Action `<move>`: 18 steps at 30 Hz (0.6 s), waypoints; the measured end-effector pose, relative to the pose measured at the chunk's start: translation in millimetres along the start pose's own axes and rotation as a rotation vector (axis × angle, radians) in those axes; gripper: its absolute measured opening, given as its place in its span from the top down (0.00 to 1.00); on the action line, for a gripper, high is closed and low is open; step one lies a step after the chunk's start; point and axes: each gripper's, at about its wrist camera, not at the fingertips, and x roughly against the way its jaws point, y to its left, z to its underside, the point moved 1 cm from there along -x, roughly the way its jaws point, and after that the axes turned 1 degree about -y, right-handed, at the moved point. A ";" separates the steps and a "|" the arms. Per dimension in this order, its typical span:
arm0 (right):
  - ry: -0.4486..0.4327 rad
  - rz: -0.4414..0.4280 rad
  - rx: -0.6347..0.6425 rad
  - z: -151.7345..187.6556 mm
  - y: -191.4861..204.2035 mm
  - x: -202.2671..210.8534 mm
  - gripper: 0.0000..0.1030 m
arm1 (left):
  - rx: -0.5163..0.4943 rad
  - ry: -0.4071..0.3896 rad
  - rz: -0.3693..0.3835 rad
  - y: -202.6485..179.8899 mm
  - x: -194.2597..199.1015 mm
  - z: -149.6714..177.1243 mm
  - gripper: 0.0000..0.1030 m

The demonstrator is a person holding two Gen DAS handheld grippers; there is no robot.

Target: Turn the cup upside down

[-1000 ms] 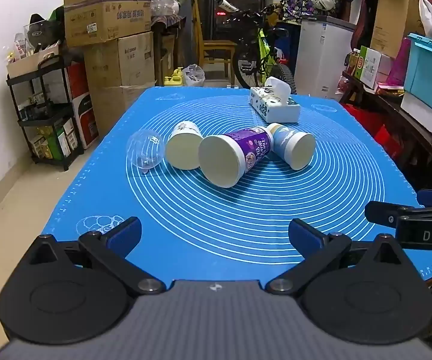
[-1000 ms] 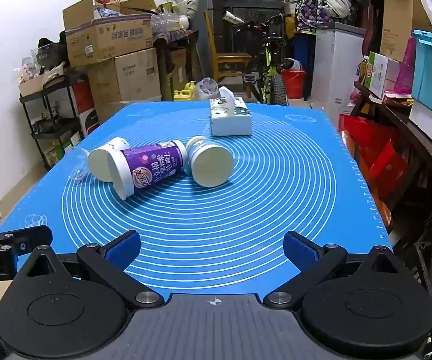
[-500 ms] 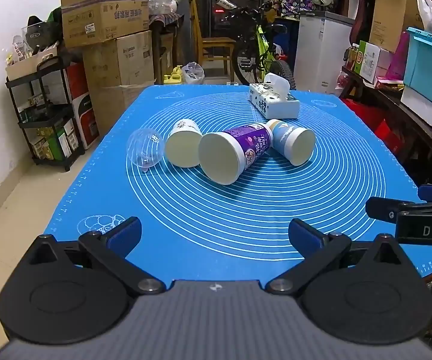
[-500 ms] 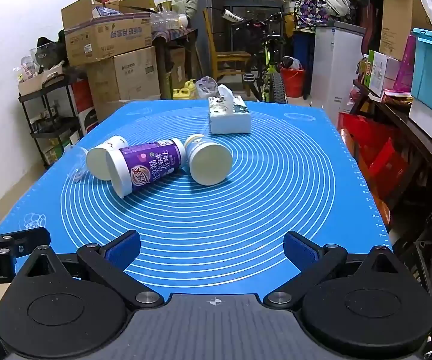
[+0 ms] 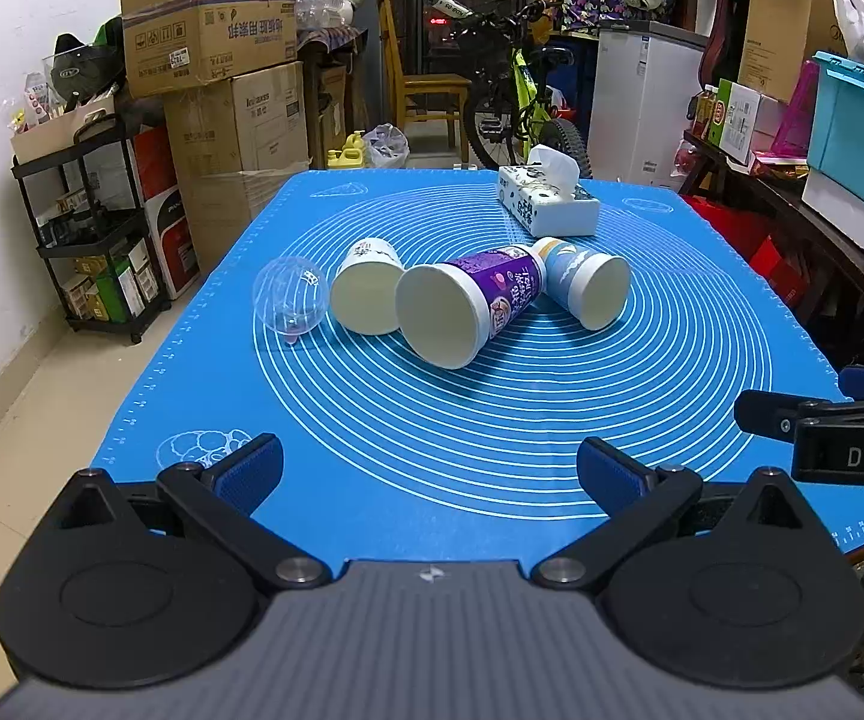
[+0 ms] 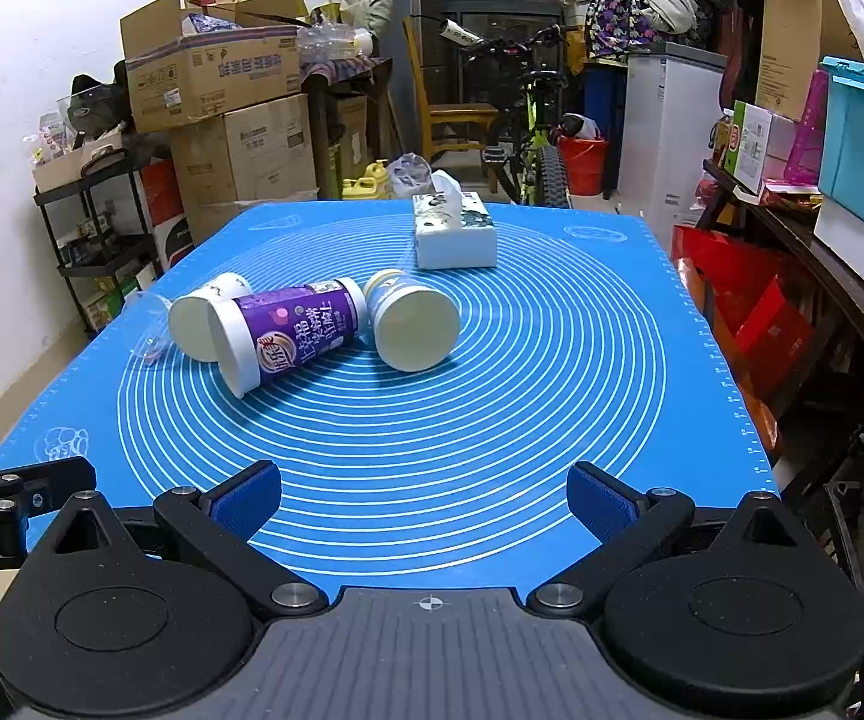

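Four cups lie on their sides on the blue mat, none yet turned mouth-down. Landmark: the purple cup, mid-mat, mouth toward the cameras. Just left of it lies a white cup, apparently touching it; left of that again, a clear cup. On the right side of the purple cup lies a blue cup, base end against it. A tissue box stands beyond the purple cup, apart from the group.

Left gripper: jaws released, wide apart, holding nothing, well short of the purple cup. Right gripper: jaws likewise released and empty, also well short.

Change over the last second: slight. The cups keep their positions; in the left view they sit marginally lower and larger, suggesting a small advance of the left gripper. The right view is nearly unchanged.

Assessment: the task is at the approach stage, with no contact made. Which cup is intended cannot be told. The crowding beside the purple cup is a risk: a grasp may roll the neighbours.
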 end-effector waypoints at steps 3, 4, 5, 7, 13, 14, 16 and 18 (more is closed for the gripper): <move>0.002 0.000 0.001 -1.3 1.2 2.2 0.02 | 0.001 0.003 -0.001 1.6 0.3 0.1 0.00; 0.003 0.000 0.003 -0.9 1.5 1.8 0.02 | 0.001 0.002 -0.001 1.4 0.3 0.2 0.00; 0.003 0.000 0.005 -0.9 1.9 2.2 0.02 | 0.001 0.002 -0.002 1.2 0.2 0.1 0.00; 0.002 0.001 0.006 1.4 -0.5 -0.6 0.02 | -0.001 0.003 -0.002 1.7 0.4 0.2 0.00; 0.000 0.002 0.009 1.7 -1.3 -1.9 0.02 | -0.008 0.003 -0.002 0.4 1.0 0.2 0.00; 0.002 0.004 0.010 1.3 -4.1 0.2 0.02 | -0.008 0.004 -0.002 0.1 0.9 0.1 0.00; 0.002 0.007 0.011 -0.1 -3.9 2.2 0.02 | -0.008 0.004 -0.003 -0.1 0.9 0.1 0.00; -0.001 0.007 0.012 -1.0 -3.8 2.2 0.02 | -0.010 0.004 -0.006 -0.3 0.8 0.0 0.00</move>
